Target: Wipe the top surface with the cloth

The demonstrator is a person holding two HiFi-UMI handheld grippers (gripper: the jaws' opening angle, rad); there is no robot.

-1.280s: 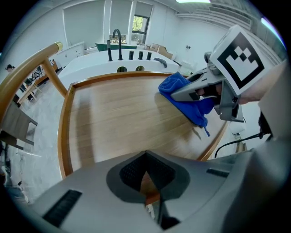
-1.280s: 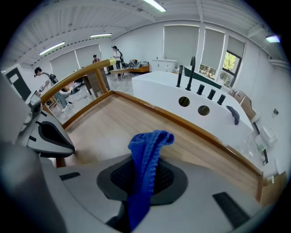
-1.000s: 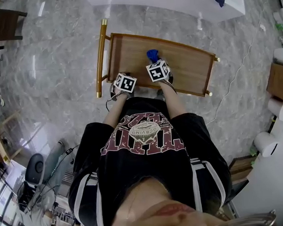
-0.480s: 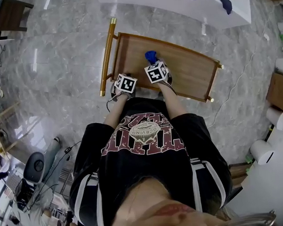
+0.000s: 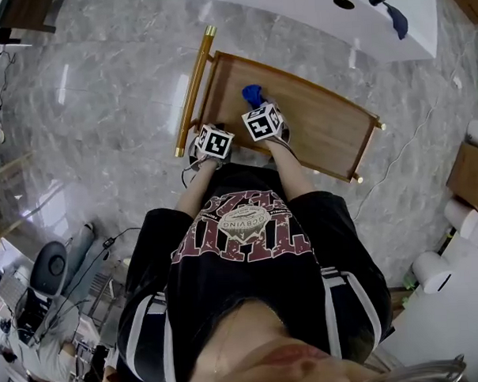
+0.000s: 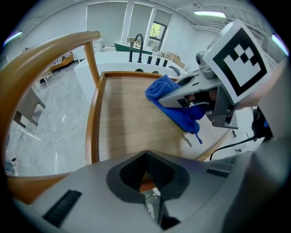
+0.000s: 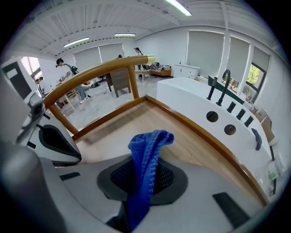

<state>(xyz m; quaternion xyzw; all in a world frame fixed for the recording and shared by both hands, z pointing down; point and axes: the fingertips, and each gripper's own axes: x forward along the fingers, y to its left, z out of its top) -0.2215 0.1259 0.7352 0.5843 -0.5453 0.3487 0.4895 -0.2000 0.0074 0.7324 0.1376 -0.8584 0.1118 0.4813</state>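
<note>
cloth (image 7: 148,154): rough knitted fabric | top surface (image 5: 315,116): smooth wood | floor (image 5: 100,89): glossy marble

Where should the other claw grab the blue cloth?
The bunched tip of the blue knitted cloth, from in front. It stands free above the wooden tray top, past the right claw; the rest is pinched between its jaws.

Daylight is pouring in through the windows (image 7: 238,54) beyond the wooden surface (image 7: 118,129), and ceiling strips (image 7: 86,42) above it are adding an even, bright white. In the head view the marble floor (image 5: 101,113) beside the surface is throwing back pale streaks of glare. The cloth (image 6: 175,102) is casting only a soft shadow on the wood. Both gripper views are bowing straight lines hard, darkening at their corners and blurring close to the lens.
</note>
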